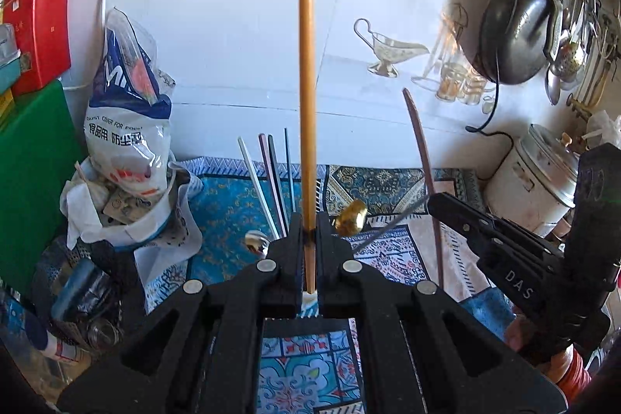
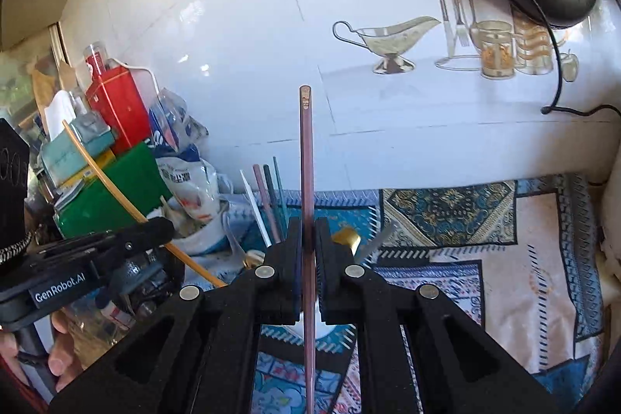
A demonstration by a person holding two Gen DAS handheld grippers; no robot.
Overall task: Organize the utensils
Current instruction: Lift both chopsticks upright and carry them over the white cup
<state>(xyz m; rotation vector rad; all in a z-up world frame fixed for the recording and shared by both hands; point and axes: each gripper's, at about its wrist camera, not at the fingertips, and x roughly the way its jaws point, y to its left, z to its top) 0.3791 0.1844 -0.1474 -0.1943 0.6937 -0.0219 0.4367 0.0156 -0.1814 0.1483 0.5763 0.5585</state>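
Labels read "GenRobot.AI" on left gripper [image 2: 155,231], "DAS" on right gripper [image 1: 438,204].

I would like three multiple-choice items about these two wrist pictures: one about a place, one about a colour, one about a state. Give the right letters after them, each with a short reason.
1. Where does the dark pan hang?
A. on the tiled wall, at the upper right
B. on the patterned cloth
C. inside the green box

2. What colour is the chopstick in the left gripper?
A. white
B. yellow-orange
C. blue

3. How is the right gripper?
A. wide open, nothing in it
B. out of view
C. shut on a brownish-purple chopstick

Answers: 1 A, the pan shows against the wall tiles at the upper right. 2 B, the stick rising between the left jaws is yellow-orange. 3 C, the jaws press the thin stick from both sides.
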